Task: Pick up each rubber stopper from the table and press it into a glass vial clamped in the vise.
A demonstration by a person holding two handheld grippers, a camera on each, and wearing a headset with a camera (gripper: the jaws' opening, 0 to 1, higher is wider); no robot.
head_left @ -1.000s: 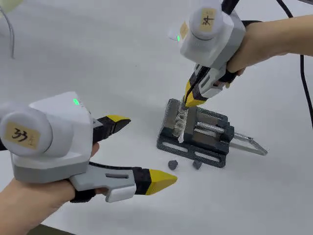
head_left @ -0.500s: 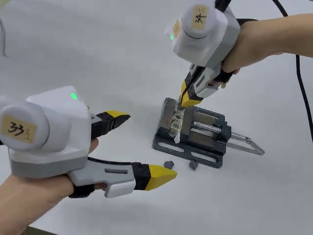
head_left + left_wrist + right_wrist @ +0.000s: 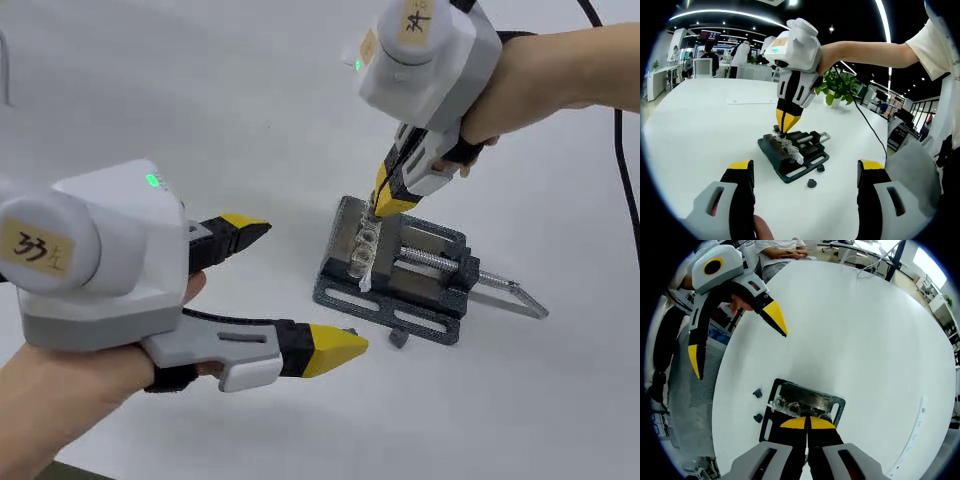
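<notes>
- The fingers of the right gripper (image 3: 385,207) are clenched together, with the tips set down on the far end of the row of vials (image 3: 364,250). Whether anything is held between them cannot be told.
- The fingers of the left gripper (image 3: 305,285) are released and held wide over the near edge of the desk (image 3: 200,120).
- The pressing step is judged to be in hand, and a straight downward push is called for next.
- Two loose stoppers (image 3: 757,393) are seen beside the vise (image 3: 430,275). Bare desk is left around it, well away from every edge.

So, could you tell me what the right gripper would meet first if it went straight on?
Probably the glass vials clamped in the vise, directly under the right gripper; the gap is unclear.
</notes>
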